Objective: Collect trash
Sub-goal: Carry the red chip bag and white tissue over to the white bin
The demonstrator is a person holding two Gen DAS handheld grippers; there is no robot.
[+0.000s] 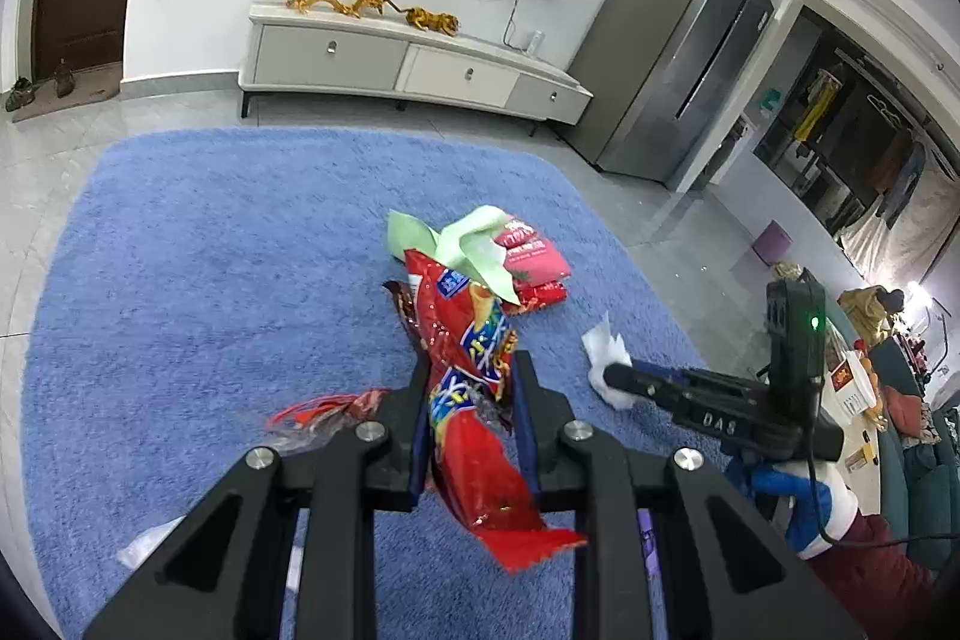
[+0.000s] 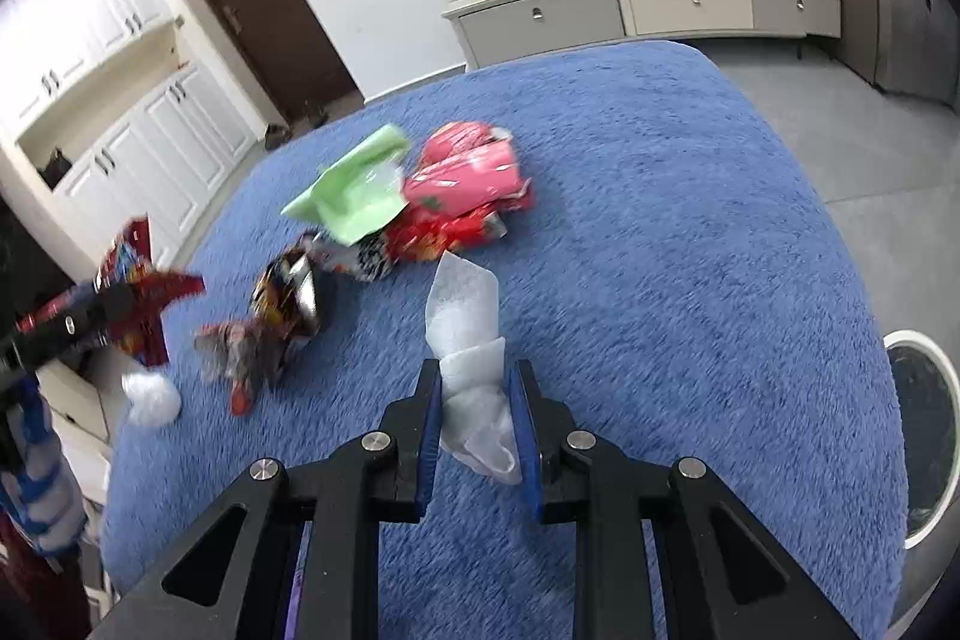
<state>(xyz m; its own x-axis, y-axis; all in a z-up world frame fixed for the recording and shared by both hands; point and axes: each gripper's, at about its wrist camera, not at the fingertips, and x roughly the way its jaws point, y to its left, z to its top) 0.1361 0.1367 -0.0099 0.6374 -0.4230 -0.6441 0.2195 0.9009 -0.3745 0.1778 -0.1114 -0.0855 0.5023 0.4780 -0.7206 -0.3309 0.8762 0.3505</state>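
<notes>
The left hand-held gripper pinches a crinkled red foil snack wrapper between its jaws above a shaggy blue rug. The right hand-held gripper clamps a soft, crumpled white tissue. Just beyond both lies a heap of litter: a pale green paper sheet and glossy pink packets.

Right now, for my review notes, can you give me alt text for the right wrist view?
The right gripper holds a crumpled white tissue between its jaws above a blue rug. Further back on the rug lie a green paper sheet, a pink packet and red wrappers; at the left edge the left gripper holds a red snack wrapper.
</notes>
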